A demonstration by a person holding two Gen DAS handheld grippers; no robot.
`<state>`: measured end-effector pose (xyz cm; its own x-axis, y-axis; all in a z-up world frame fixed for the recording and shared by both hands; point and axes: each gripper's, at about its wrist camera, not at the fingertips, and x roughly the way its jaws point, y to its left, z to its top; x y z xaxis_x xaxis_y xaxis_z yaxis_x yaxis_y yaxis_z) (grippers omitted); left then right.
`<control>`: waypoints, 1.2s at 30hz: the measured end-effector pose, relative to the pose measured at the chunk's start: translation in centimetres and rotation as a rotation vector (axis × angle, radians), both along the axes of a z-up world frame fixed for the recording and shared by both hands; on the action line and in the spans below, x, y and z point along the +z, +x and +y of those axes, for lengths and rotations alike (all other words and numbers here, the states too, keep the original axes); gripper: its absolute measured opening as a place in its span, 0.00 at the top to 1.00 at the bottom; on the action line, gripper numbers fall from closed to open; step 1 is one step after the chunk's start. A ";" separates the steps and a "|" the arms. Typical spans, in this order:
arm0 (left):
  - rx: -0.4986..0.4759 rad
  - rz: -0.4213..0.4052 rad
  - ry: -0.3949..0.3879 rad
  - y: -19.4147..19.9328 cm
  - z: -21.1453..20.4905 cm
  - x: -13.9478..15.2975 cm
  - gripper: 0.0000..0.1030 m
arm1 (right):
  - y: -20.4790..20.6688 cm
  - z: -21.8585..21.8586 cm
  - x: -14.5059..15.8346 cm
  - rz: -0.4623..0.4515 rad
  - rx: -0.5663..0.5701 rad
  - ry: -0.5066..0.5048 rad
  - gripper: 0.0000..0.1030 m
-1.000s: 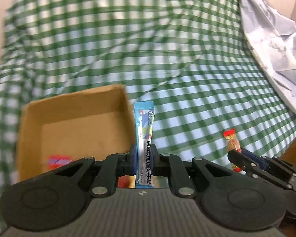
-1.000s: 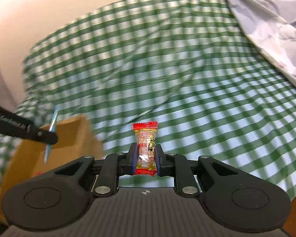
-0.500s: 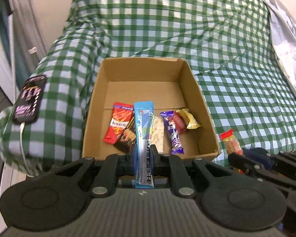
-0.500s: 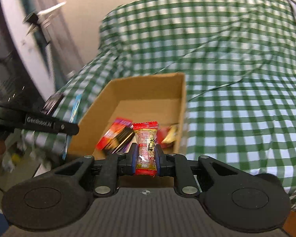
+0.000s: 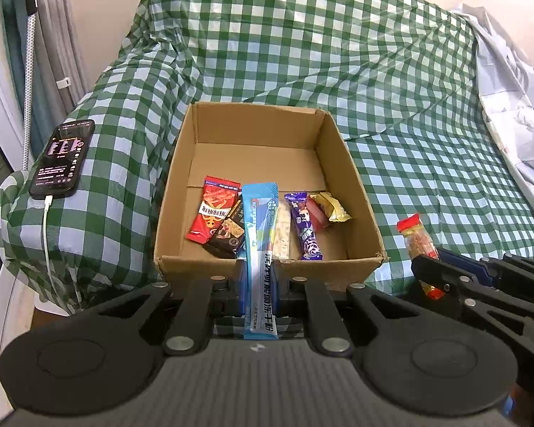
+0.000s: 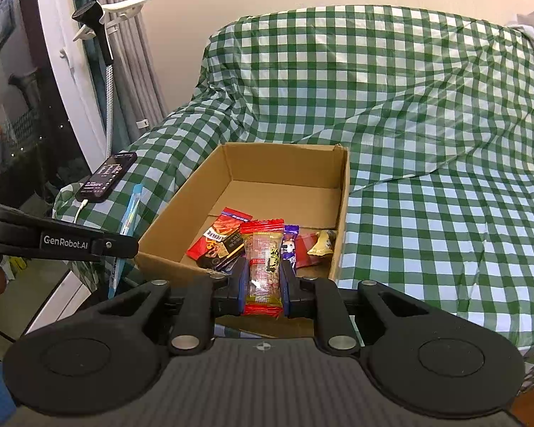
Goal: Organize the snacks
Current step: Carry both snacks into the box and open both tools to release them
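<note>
An open cardboard box point(image 5: 341, 163) point(image 6: 343, 192) sits on a sofa under green checked cloth. Inside lie several snacks: a red packet point(image 5: 213, 213), a dark bar point(image 5: 228, 238), a purple bar point(image 5: 304, 227) and a gold-wrapped sweet point(image 5: 329, 206). My left gripper point(image 5: 259, 277) is shut on a long light-blue sachet point(image 5: 260, 249), held upright at the box's near wall. My right gripper point(image 6: 263, 277) is shut on a red-ended clear snack pack point(image 6: 263, 267), also seen in the left wrist view point(image 5: 418, 242), just before the box's near right corner.
A phone point(image 5: 62, 158) on a white charging cable lies on the sofa arm left of the box. Crumpled white sheeting point(image 5: 516, 114) covers the sofa's right side. Curtains and a lamp stand point(image 6: 103, 53) are at far left. The left gripper's arm point(image 6: 53, 242) crosses the right view.
Both grippers swung left from the bare sofa cushion to the box, each still holding its snack. The box now sits centred in front of both, and closer than half a second ago.
</note>
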<state>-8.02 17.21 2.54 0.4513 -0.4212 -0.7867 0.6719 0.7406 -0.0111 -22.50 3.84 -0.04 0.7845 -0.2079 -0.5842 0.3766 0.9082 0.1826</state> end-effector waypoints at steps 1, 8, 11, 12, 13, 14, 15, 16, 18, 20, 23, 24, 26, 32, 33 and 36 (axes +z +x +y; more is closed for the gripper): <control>0.002 0.000 -0.002 0.0 0.1 0.0 0.87 | 0.2 0.1 0.0 0.002 0.002 -0.003 0.82; 0.006 0.001 -0.001 0.2 0.1 0.0 0.87 | 0.5 0.4 -0.1 0.019 0.017 -0.014 0.82; 0.006 0.003 0.004 0.2 -0.1 -0.1 0.87 | 0.7 0.3 -0.2 0.025 0.020 -0.012 0.82; 0.005 0.004 0.006 0.3 -0.2 -0.2 0.87 | 0.7 0.2 -0.3 0.027 0.021 -0.010 0.82; 0.005 0.006 0.008 0.4 -0.3 -0.3 0.87 | 0.8 0.1 -0.4 0.029 0.022 -0.009 0.82; 0.005 0.008 0.010 0.5 -0.3 -0.4 0.87 | 0.9 0.1 -0.5 0.031 0.023 -0.007 0.82; 0.006 0.010 0.012 0.5 -0.4 -0.4 0.87 | 0.7 0.1 -0.5 0.033 0.023 -0.005 0.82; 0.006 0.011 0.013 0.6 -0.5 -0.5 0.87 | 0.9 0.1 -0.6 0.035 0.022 -0.003 0.82; 0.007 0.014 0.018 0.8 -0.6 -0.7 0.87 | 1.1 0.0 -0.8 0.040 0.022 0.002 0.82; 0.006 0.018 0.024 1.0 -0.8 -0.9 0.87 | 1.2 -0.2 -0.9 0.045 0.022 0.006 0.82; 0.006 0.028 0.032 1.3 -1.1 -1.2 0.87 | 1.6 -0.4 -1.2 0.053 0.024 0.013 0.82; 0.007 0.031 0.035 1.4 -1.3 -1.4 0.87 | 1.7 -0.5 -1.3 0.056 0.024 0.015 0.82; 0.008 0.039 0.041 1.7 -1.5 -1.7 0.87 | 2.0 -0.7 -1.5 0.064 0.024 0.019 0.82; 0.016 0.060 0.054 2.9 -2.0 -2.4 0.87 | 3.0 -1.2 -2.2 0.092 0.027 0.025 0.82; 0.018 0.063 0.056 3.3 -2.1 -2.5 0.87 | 3.3 -1.3 -2.3 0.096 0.027 0.022 0.82; 0.026 0.062 0.060 4.5 -2.5 -2.5 0.87 | 4.0 -1.6 -2.5 0.105 0.026 0.019 0.82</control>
